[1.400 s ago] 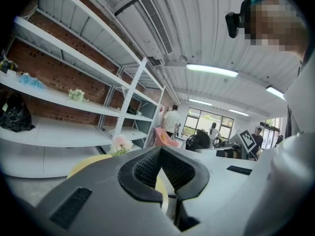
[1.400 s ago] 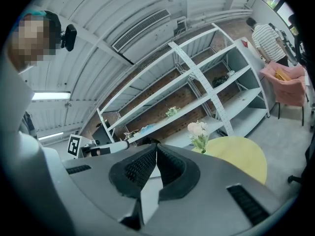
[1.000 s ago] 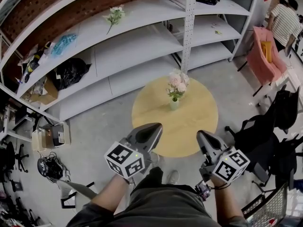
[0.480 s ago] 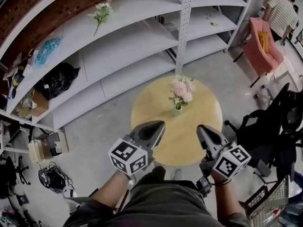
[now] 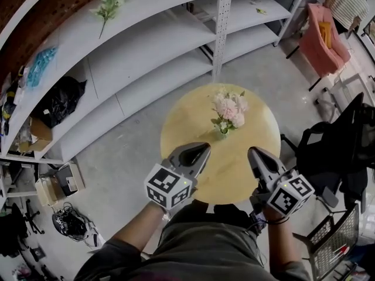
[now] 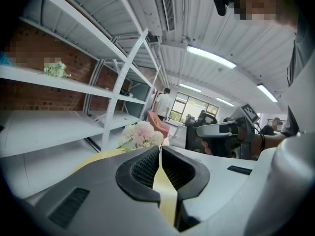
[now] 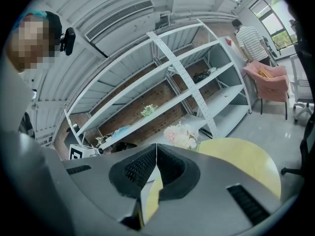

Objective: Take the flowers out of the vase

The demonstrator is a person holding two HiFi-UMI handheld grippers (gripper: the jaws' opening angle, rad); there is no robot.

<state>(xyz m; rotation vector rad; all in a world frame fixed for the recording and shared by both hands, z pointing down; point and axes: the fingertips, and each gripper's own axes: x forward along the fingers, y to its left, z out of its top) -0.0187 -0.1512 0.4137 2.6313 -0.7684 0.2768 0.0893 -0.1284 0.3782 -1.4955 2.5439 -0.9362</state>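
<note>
A bunch of pale pink and white flowers [image 5: 230, 109] stands in a small green vase [image 5: 223, 131] near the middle of a round yellow table [image 5: 187, 119]. My left gripper [image 5: 205, 150] hovers over the table's near left part, shut and empty, short of the vase. On the near right my right gripper [image 5: 253, 153] is likewise shut with nothing in it. The flowers [image 6: 142, 133] rise just past the closed left jaw tips in the left gripper view. The same flowers [image 7: 180, 134] stand ahead of the closed jaws in the right gripper view.
Grey metal shelving [image 5: 146, 45] runs behind the table, with a loose flower sprig [image 5: 107, 3] on an upper shelf. A pink chair [image 5: 321, 37] stands at the far right, black office chairs [image 5: 351, 151] at the right, boxes and cables [image 5: 61, 186] on the floor at the left.
Both grippers have moved forward over the table's near edge, closer to the vase. The table and flowers now sit nearer and lower in the head view.
</note>
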